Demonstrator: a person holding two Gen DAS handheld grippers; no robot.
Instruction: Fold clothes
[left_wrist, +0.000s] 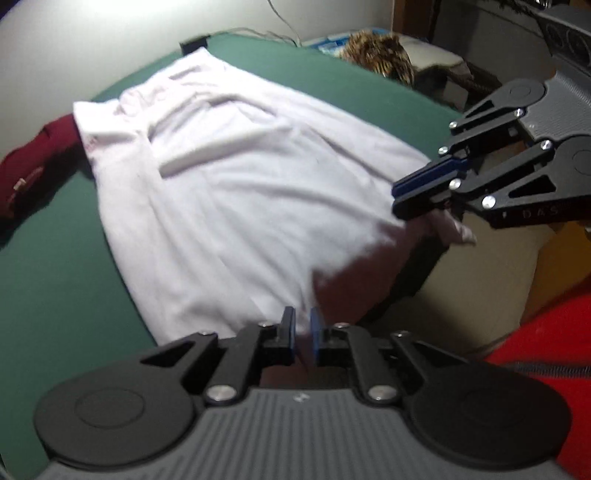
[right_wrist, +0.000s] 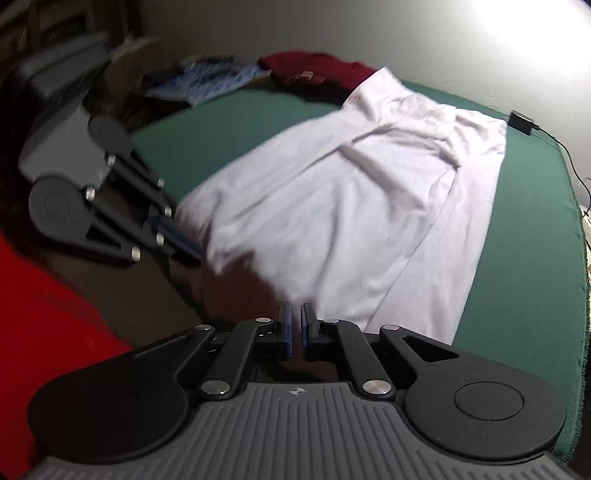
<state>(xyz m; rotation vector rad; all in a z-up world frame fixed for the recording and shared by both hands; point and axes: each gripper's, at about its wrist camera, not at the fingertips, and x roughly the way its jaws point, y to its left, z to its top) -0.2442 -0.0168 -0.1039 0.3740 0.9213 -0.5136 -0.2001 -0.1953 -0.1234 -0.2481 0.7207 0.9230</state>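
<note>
A pale lilac garment (left_wrist: 236, 184) (right_wrist: 354, 206) is seen spread, wrinkled, over a green-covered table (left_wrist: 48, 280) (right_wrist: 524, 236), with its near hem lifted off the table edge. The left gripper (left_wrist: 302, 332) (right_wrist: 192, 254) is seen with its blue-padded fingers (left_wrist: 316, 338) drawn close together, a fold of the near hem pinched between them. The right gripper (right_wrist: 295, 325) (left_wrist: 400, 197) is likewise narrowed onto the hem, at the other near corner; a tuft of the cloth is seen hanging below its fingers (left_wrist: 421, 179) in the left wrist view. The stretch of hem between the two grippers lies in shadow.

A dark red garment (left_wrist: 33, 166) (right_wrist: 314, 72) lies at the far end, partly under the lilac one. A blue patterned cloth (right_wrist: 207, 81) is noted beyond the table, and a small black box (right_wrist: 521, 122) with a cable at the table's far corner. Both views are blurred.
</note>
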